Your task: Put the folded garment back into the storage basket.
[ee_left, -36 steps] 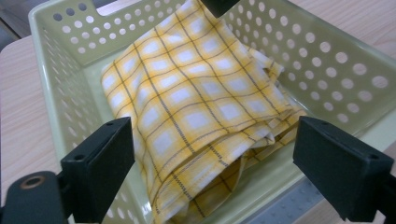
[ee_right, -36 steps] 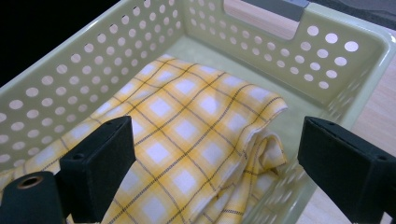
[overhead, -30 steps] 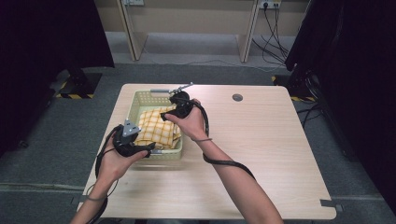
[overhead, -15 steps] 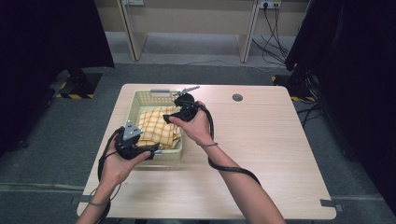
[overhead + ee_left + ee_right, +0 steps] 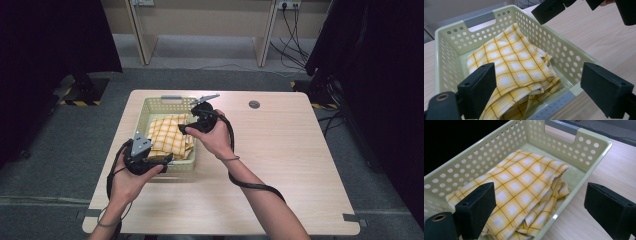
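Item: yellow checked cloth (image 5: 169,136), lying loosely folded inside the pale green perforated basket (image 5: 145,112), which is serving as the landmark and is sitting on the worktop (image 5: 300,165). The cloth is bunching toward the basket's near wall, one fold riding up close to the rim there, likely because it is resting as dropped rather than laid flat. Left gripper (image 5: 161,161): hovering at the basket's near end, fingers (image 5: 480,90) standing wide apart and holding nothing, aimed over the near grey handle (image 5: 552,107) at the cloth. Right gripper (image 5: 185,129): hanging over the basket's right-hand wall, fingers (image 5: 477,205) likewise spread wide and empty, angled down toward the cloth's layered edge. Both appear to be poised for a pinch on the fabric. Surroundings: a round cable port (image 5: 254,104) is lying in the worktop well beyond the basket's far right corner; cables (image 5: 295,35) are trailing on the floor behind. Obstruction: the basket's tall walls are limiting side approach; each gripper is also crowding the other's reach.
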Demonstrator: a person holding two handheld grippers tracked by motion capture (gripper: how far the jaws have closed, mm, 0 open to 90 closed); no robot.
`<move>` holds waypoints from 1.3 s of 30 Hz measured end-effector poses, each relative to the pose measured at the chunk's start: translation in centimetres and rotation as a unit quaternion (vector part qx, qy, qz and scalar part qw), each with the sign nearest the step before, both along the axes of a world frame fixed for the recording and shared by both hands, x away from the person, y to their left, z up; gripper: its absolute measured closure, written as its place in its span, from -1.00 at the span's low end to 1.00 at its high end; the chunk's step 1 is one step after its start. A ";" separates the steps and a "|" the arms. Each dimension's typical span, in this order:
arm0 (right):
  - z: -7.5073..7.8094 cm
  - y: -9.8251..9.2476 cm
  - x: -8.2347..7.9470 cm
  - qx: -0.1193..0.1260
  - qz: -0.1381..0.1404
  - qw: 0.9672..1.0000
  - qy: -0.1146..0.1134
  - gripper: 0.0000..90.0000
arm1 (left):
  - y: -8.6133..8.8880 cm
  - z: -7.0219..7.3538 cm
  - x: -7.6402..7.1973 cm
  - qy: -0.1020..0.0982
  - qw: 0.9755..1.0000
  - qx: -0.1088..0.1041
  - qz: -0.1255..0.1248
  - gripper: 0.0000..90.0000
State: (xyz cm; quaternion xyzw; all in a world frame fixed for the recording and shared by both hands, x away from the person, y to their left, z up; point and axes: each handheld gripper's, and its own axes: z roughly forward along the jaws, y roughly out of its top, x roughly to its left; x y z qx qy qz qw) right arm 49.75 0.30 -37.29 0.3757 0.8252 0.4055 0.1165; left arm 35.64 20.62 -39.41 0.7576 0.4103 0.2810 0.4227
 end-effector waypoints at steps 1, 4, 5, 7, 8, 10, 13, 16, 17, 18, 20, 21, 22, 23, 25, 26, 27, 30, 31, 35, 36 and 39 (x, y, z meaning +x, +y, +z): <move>0.0 -0.2 -0.1 -0.001 0.001 1.000 -0.001 -0.75 | 0.0 0.0 -0.1 -0.001 1.000 0.001 -0.001 -0.72; -0.1 -0.6 -0.3 -0.002 0.002 1.000 -0.002 -0.75 | -0.3 -0.1 -0.3 -0.005 1.000 -0.003 -0.002 -0.72; -0.1 -0.7 -0.4 -0.002 0.002 1.000 -0.003 -0.75 | -0.4 -0.2 -0.4 -0.006 1.000 -0.004 -0.004 -0.72; 0.0 -1.0 -0.6 -0.001 0.002 1.000 -0.006 -0.75 | -0.6 -0.3 -0.6 -0.008 1.000 -0.006 -0.006 -0.72; 0.0 -1.2 -0.7 0.000 0.002 1.000 -0.008 -0.75 | -0.7 -0.4 -0.7 -0.010 1.000 -0.007 -0.007 -0.72; 0.0 -1.5 -0.8 0.000 0.004 1.000 -0.009 -0.75 | -0.9 -0.5 -0.9 -0.011 1.000 -0.007 -0.009 -0.72; -0.1 -2.0 -1.1 0.001 0.003 1.000 -0.009 -0.75 | -1.0 -0.6 -1.1 -0.014 1.000 -0.011 -0.009 -0.72; -0.2 -2.4 -1.3 0.003 0.002 1.000 -0.010 -0.75 | -1.1 -0.7 -1.4 -0.018 1.000 -0.012 -0.010 -0.72; -0.2 -2.5 -1.4 0.003 0.003 1.000 -0.012 -0.75 | -1.1 -0.6 -1.5 -0.018 1.000 -0.012 -0.011 -0.72; -0.2 -2.6 -1.5 0.003 0.003 1.000 -0.012 -0.75 | -1.1 -0.6 -1.6 -0.019 1.000 -0.013 -0.011 -0.72; -0.3 -2.9 -1.6 0.004 0.000 1.000 -0.013 -0.75 | -1.1 -0.6 -1.8 -0.024 1.000 -0.014 -0.010 -0.72; -0.3 -3.0 -1.6 0.004 0.000 1.000 -0.013 -0.75 | -1.1 -0.6 -1.9 -0.025 0.999 -0.016 -0.011 -0.72; -0.4 -3.1 -1.7 0.002 0.000 1.000 -0.014 -0.75 | -1.2 -0.6 -2.0 -0.026 0.999 -0.018 -0.012 -0.71; -0.4 -3.2 -1.8 0.002 0.001 1.000 -0.016 -0.75 | -1.2 -0.7 -2.1 -0.027 0.999 -0.018 -0.012 -0.72; -0.6 -3.5 -2.0 0.002 0.000 1.000 -0.016 -0.75 | -1.3 -0.7 -2.2 -0.029 0.999 -0.021 -0.014 -0.71; -0.6 -3.6 -2.1 0.003 0.000 1.000 -0.016 -0.75 | -1.3 -0.8 -2.3 -0.030 0.999 -0.021 -0.015 -0.71; -0.7 -3.8 -2.2 0.005 -0.001 1.000 -0.017 -0.76 | -1.4 -0.8 -2.3 -0.030 0.999 -0.022 -0.016 -0.71; -0.8 -4.3 -2.4 0.004 -0.003 1.000 -0.019 -0.76 | -1.5 -1.0 -2.5 -0.034 0.999 -0.024 -0.016 -0.71; -0.9 -4.5 -2.5 0.003 -0.003 1.000 -0.018 -0.76 | -1.5 -1.1 -2.5 -0.034 0.999 -0.025 -0.016 -0.71; -1.0 -4.8 -2.8 0.006 -0.004 1.000 -0.020 -0.76 | -1.7 -1.2 -2.8 -0.038 0.999 -0.025 -0.019 -0.71; -1.0 -4.8 -2.8 0.006 -0.004 1.000 -0.020 -0.76 | -1.7 -1.2 -2.8 -0.038 0.999 -0.025 -0.019 -0.71; -1.3 -5.1 -3.1 0.006 -0.003 1.000 -0.019 -0.76 | -1.9 -1.2 -3.0 -0.040 0.999 -0.024 -0.023 -0.71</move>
